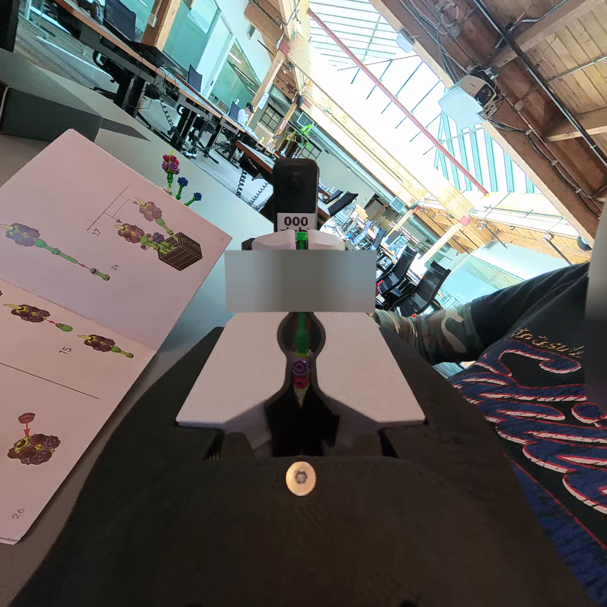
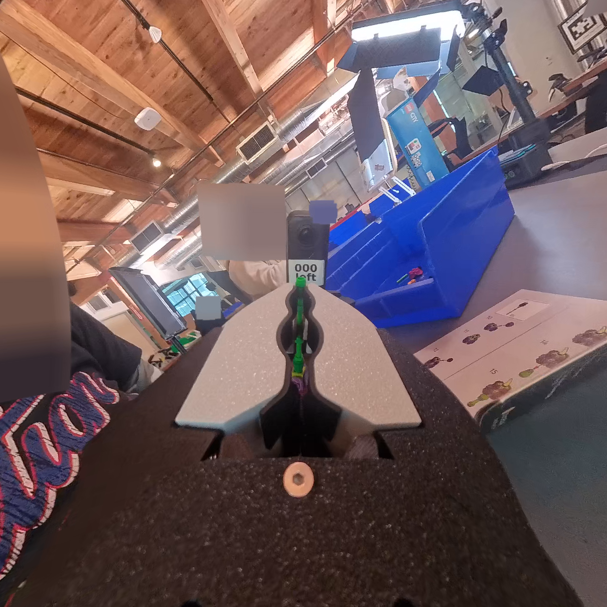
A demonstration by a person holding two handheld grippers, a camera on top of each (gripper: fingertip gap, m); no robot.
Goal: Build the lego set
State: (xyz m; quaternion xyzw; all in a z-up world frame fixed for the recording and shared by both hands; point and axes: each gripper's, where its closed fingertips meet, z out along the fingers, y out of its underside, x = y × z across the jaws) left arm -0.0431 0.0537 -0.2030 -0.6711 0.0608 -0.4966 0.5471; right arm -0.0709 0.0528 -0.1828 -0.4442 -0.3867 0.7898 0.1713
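Note:
My left gripper (image 1: pixel 300 315) is shut on a lego flower stem (image 1: pixel 301 341), green with purple and magenta blossoms (image 1: pixel 299 369) at the end near the camera. The stem runs forward into the white fingers of my right gripper (image 1: pixel 301 241), which faces it tip to tip. In the right wrist view, my right gripper (image 2: pixel 299 287) is shut on a green stem (image 2: pixel 298 356) with a yellow and purple piece (image 2: pixel 298 381) at its near end. The left gripper's camera body (image 2: pixel 307 236) shows just beyond. I cannot tell whether the stems are one piece.
An open instruction booklet (image 1: pixel 82 295) lies on the grey table to the left, and it also shows in the right wrist view (image 2: pixel 509 345). Built flowers (image 1: pixel 174 177) stand behind it. A blue bin (image 2: pixel 460 246) holds loose pieces (image 2: pixel 414 274). A person's torso (image 1: pixel 525 410) is close by. Less than 4 cm separates the two grippers' tips.

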